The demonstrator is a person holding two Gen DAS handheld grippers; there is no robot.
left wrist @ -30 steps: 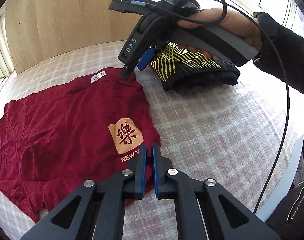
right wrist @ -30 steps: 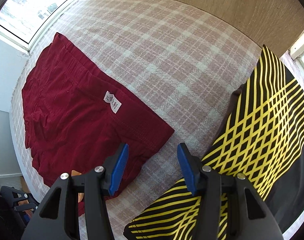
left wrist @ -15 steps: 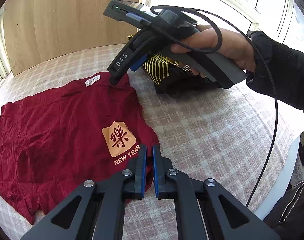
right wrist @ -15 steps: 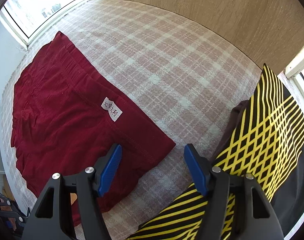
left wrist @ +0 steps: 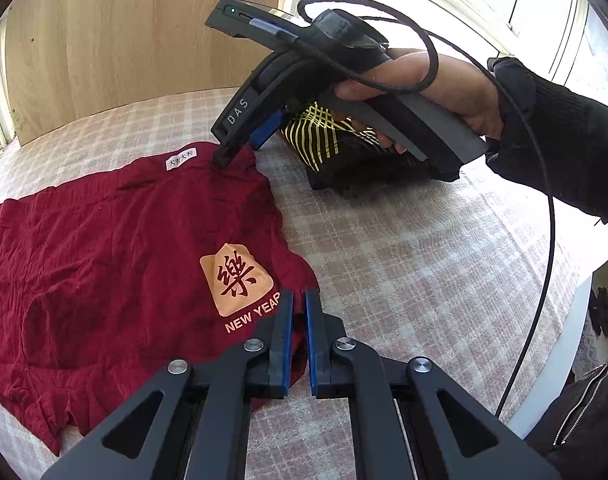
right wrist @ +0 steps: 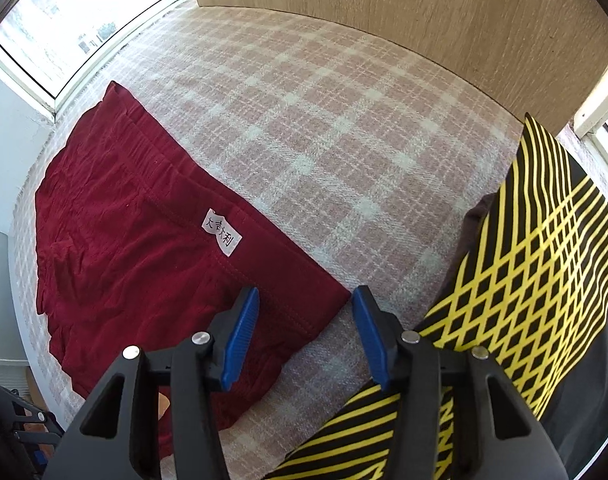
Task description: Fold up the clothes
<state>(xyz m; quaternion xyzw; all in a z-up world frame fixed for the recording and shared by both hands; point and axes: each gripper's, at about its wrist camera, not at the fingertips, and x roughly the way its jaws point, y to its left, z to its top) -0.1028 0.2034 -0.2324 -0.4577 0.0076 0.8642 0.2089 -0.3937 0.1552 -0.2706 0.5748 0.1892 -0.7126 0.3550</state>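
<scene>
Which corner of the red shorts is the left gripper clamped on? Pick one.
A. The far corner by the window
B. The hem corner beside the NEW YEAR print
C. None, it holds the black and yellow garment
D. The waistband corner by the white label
B: in the left wrist view the left gripper has its blue pads shut on the red shorts at the edge right next to the NEW YEAR print.

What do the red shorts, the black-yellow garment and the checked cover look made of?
Red shorts: thin, matte knit, probably cotton; fine wrinkles, stitched waistband, printed logo. Black-yellow garment: smooth, likely synthetic; flat, crisp printed lines. Checked cover: coarse woven cloth; visible weave, matte.
</scene>
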